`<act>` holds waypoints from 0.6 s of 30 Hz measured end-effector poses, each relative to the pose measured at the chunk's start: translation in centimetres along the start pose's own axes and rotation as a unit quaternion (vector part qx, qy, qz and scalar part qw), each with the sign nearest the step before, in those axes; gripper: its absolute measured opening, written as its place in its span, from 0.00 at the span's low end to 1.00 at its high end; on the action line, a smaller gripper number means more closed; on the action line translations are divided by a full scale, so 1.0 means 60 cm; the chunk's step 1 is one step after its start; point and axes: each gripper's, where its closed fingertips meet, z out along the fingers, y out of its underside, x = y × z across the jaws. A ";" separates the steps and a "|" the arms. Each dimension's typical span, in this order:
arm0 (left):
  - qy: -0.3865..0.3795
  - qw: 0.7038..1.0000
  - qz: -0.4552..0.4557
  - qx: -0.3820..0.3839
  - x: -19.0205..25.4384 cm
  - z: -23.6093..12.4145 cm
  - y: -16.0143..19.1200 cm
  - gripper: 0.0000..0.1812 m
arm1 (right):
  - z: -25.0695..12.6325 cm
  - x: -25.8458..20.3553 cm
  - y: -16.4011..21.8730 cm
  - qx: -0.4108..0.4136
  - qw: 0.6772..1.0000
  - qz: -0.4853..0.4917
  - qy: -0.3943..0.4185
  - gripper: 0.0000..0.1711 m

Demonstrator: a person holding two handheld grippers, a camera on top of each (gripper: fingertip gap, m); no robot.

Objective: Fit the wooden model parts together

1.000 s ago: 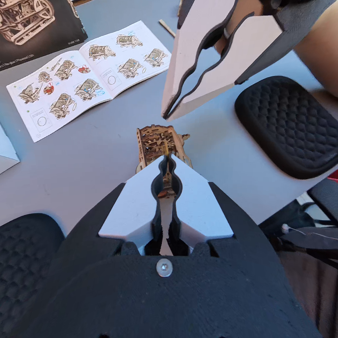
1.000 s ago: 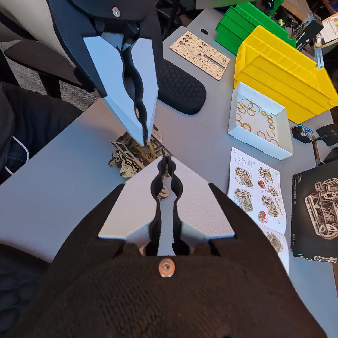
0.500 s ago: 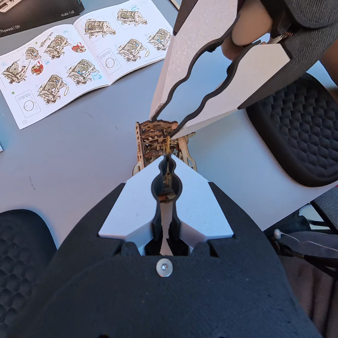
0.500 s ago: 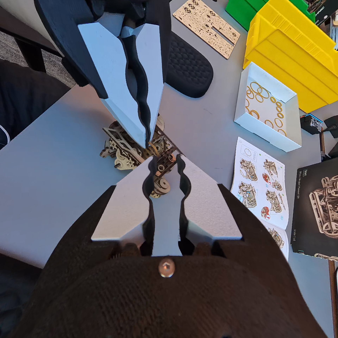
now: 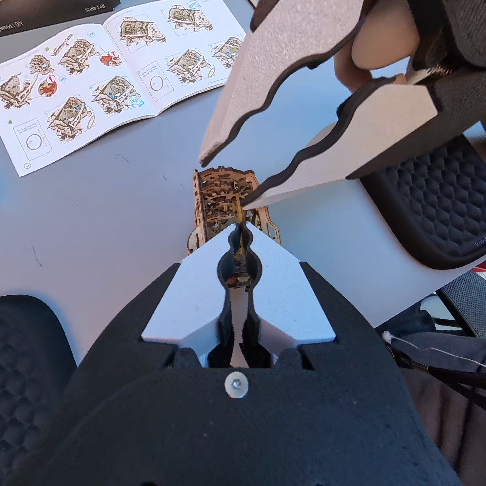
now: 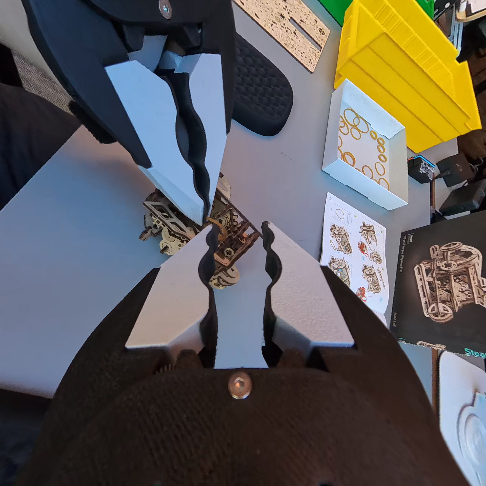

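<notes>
A partly built wooden model [image 5: 221,189] of gears and frames stands on the grey table [image 5: 105,210]. My left gripper [image 5: 242,224] is shut on a thin yellow rubber band [image 5: 239,214] that runs from the model. My right gripper [image 6: 238,227] is open, its jaws on either side of the model's top [image 6: 231,244]. In the left wrist view the right gripper [image 5: 223,184] comes in from the upper right, one fingertip [image 5: 246,205] touching the model beside the band. In the right wrist view the left gripper [image 6: 206,217] reaches down from above, with the band [image 6: 217,223] at its tip.
An open instruction booklet [image 5: 105,79] and a black box [image 6: 441,278] lie beyond the model. A white tray [image 6: 365,194] of rubber bands, yellow bins [image 6: 405,65], a sheet of wooden parts [image 6: 286,29] and black padded rests [image 5: 434,205] [image 6: 260,100] are nearby. My left and right fingertips are right by each other.
My right gripper has opened and come down until its jaws straddle the top of the model. My left gripper has stayed shut on the band at the model.
</notes>
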 end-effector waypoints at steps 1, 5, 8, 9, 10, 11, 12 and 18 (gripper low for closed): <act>0.000 1.000 0.000 0.001 0.000 0.000 -0.001 0.00 | 0.001 0.001 0.001 -0.014 1.000 -0.007 0.010 0.19; 0.005 1.000 -0.006 0.004 0.002 -0.002 -0.003 0.00 | 0.006 0.012 0.011 -0.073 0.993 -0.059 0.068 0.20; 0.020 1.000 -0.015 0.014 0.009 -0.005 -0.008 0.00 | 0.012 0.010 0.014 -0.102 0.990 -0.052 0.077 0.20; 0.025 0.999 -0.018 0.017 0.011 -0.005 -0.010 0.00 | 0.013 0.012 0.015 -0.109 0.989 -0.048 0.083 0.20; 0.028 0.999 -0.020 0.019 0.012 -0.005 -0.011 0.00 | 0.013 0.013 0.016 -0.115 0.989 -0.045 0.086 0.20; 0.028 0.999 -0.020 0.021 0.012 -0.006 -0.012 0.00 | 0.013 0.012 0.016 -0.119 0.988 -0.044 0.086 0.21; 0.028 0.999 -0.020 0.024 0.011 -0.007 -0.013 0.00 | 0.011 0.011 0.014 -0.119 0.988 -0.047 0.085 0.21; 0.045 0.996 -0.027 0.068 0.007 -0.029 -0.029 0.00 | -0.038 0.011 -0.005 -0.039 0.998 -0.028 0.027 0.22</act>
